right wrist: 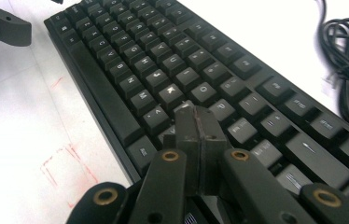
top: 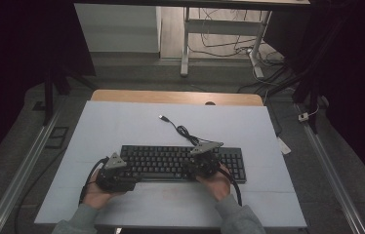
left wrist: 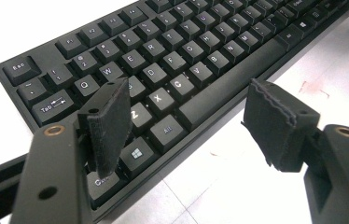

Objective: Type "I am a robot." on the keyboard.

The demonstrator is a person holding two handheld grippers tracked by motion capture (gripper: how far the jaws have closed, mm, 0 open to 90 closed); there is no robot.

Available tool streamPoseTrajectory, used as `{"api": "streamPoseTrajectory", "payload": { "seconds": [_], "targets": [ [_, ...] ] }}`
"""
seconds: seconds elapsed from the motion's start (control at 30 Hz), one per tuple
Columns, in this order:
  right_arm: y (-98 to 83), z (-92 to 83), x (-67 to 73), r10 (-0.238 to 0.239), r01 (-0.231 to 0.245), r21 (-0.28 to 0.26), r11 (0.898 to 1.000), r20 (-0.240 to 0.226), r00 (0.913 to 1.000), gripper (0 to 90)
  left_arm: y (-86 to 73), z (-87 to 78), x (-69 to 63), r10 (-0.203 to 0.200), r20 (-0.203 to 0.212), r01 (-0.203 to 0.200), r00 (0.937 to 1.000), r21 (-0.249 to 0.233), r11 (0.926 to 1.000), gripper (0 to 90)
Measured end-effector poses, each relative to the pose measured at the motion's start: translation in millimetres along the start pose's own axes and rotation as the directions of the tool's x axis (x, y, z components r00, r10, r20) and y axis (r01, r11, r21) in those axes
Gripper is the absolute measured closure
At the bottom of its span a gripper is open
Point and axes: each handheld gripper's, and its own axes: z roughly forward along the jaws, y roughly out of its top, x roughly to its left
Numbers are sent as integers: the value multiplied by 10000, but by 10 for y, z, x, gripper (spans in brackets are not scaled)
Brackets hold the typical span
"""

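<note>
white tabletop [top: 122,126], black keyboard [top: 171,158] lying 9-to-3; right gripper [right wrist: 196,122] pinched together over its right keys, left gripper [left wrist: 186,121] gaping at 9 o'clock end.

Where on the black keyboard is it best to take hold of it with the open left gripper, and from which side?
Probably the near left corner of the keyboard, approached from the person's side. It lies flat on the table, so only its thin front edge offers a bite. The left gripper already has one pad over the keys and the other beyond the front edge; tilting and lowering it would help.
</note>
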Motion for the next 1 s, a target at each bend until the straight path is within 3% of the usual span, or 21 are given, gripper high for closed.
{"api": "streamPoseTrajectory", "payload": {
  "seconds": [0.33, 0.7, 0.83, 1.0],
  "targets": [
    [16, 167, 70, -206, 209, 364, 9991, -76, 9998, 894, -4, 15, -12, 54, 12, -54, 10000, 59, 10000, 315],
    [0, 217, 85, -210, 213, 519, 9984, -59, 9998, 895, -3, 20, -15, 13, 95, -13, 10000, 38, 10000, 313],
    [5, 197, 88, -359, 359, 355, 9987, -18, 9994, 896, -3, 15, -13, 4, 82, -4, 10000, 13, 10000, 313],
    [-1, 60, 72, -236, 242, -406, 9989, 156, 9996, 894, -7, 5, -3, -34, 121, 35, 9999, -34, 10000, 313]
  ]
}}
